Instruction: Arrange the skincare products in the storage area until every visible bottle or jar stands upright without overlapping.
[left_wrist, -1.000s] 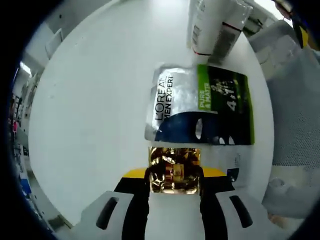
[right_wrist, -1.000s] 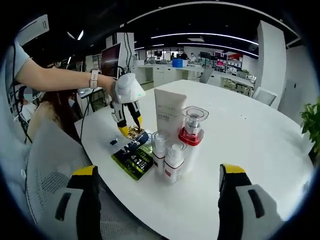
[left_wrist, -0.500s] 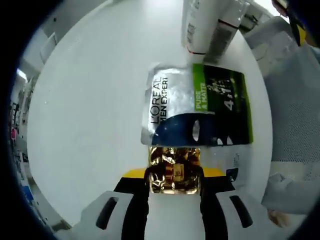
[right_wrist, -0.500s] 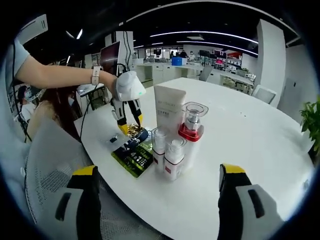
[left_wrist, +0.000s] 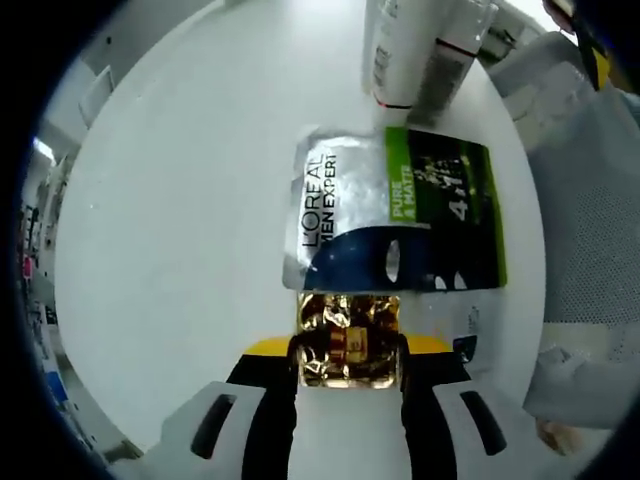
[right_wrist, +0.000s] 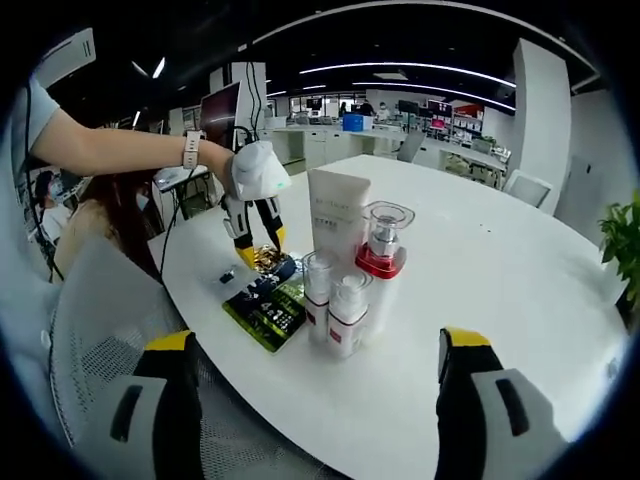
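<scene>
Bright overhead glare, fisheye-warped edges

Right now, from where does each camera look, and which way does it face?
Left gripper view: rides on the left tongs, looking down on the white table; its jaws close on a gold packet beside a flat sachet.
Right gripper view: rides on the right tongs, jaws wide apart, looking across the table at upright bottles; the person's arm shows.
Shared: the sachet, the gold packet, the bottles and the left tongs.
</scene>
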